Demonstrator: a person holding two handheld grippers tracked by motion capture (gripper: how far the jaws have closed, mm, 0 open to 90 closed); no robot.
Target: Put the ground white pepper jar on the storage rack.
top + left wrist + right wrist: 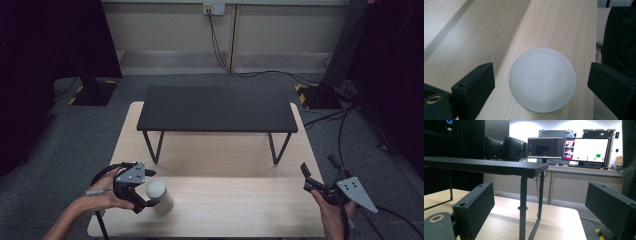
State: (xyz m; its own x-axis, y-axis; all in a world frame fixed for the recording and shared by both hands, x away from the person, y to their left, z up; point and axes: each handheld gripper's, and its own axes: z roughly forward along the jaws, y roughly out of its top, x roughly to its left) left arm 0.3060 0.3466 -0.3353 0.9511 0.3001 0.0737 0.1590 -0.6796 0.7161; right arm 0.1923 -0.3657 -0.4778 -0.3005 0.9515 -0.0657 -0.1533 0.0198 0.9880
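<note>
My left gripper (145, 194) hangs over the white cup (158, 196) standing near the front left of the wooden table (240, 205), jaws apart on either side of it and touching nothing. My right gripper (311, 178) waits open at the right edge. If I close off-centre, one jaw could hit first and tip the cup.

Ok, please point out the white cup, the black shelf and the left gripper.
White cup (542, 80), left gripper view, on its flat top.
Black shelf (217, 108), high view, on its top board.
Left gripper (146, 189), high view, between its fingertips.
</note>
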